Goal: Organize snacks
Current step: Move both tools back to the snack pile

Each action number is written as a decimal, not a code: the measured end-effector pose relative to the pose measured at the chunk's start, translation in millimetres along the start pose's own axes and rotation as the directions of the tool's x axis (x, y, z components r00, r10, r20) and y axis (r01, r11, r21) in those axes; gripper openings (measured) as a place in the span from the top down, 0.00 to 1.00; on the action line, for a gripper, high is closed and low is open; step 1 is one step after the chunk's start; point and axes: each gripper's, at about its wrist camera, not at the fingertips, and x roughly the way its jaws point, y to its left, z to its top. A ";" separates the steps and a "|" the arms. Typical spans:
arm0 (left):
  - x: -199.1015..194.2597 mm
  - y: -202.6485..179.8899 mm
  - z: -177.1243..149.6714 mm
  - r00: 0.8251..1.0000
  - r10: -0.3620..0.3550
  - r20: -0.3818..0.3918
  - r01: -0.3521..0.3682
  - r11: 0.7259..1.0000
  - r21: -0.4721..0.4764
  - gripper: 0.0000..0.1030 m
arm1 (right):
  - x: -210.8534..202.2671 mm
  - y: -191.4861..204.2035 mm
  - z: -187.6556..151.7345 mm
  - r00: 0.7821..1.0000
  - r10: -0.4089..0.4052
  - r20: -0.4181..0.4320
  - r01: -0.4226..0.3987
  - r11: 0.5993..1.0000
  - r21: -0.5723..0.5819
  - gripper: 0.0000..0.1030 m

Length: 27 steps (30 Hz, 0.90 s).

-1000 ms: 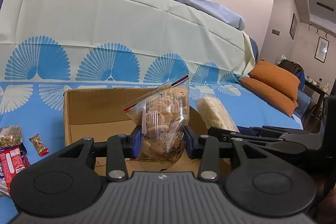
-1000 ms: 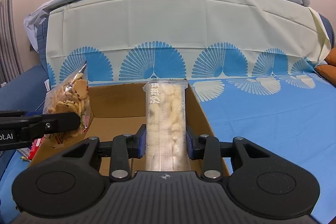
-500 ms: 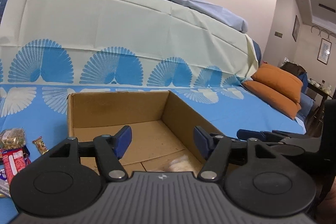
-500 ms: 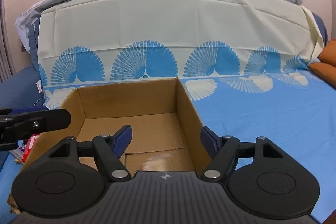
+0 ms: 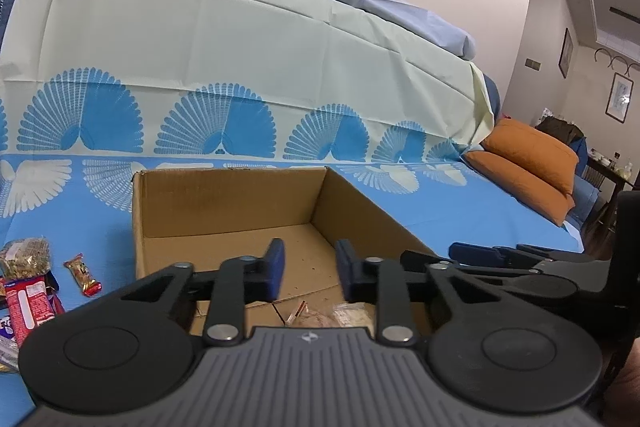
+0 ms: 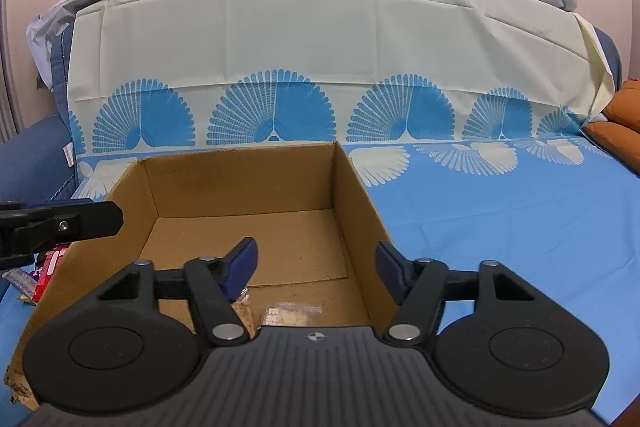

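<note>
Now both tools were open and held nothing: left tool [image 5: 309,269], right tool [image 6: 315,267]. Two clear snack bags [image 6: 294,311] lay at the near edge of the box [image 5: 232,203] floor; more snacks [image 5: 30,301] sat left of the box on the bed. Probably light, crinkly, fragile inside; I would grip the bag tops. No writing was readable.
</note>
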 end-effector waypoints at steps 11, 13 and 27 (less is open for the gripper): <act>-9.5 20.5 4.9 0.999 -0.012 -0.038 0.009 0.998 -0.070 0.87 | -0.8 12.4 1.7 0.999 0.041 0.016 -0.041 0.999 0.005 0.60; -15.9 24.8 7.2 0.999 -0.008 -0.041 0.006 0.998 -0.059 0.87 | -1.5 18.5 1.5 0.998 0.053 0.020 -0.053 0.999 -0.003 0.63; -60.4 136.3 14.6 0.992 0.120 -0.051 -0.125 0.985 -0.116 0.87 | -18.3 86.7 2.2 0.979 0.185 0.090 -0.180 0.982 -0.060 0.67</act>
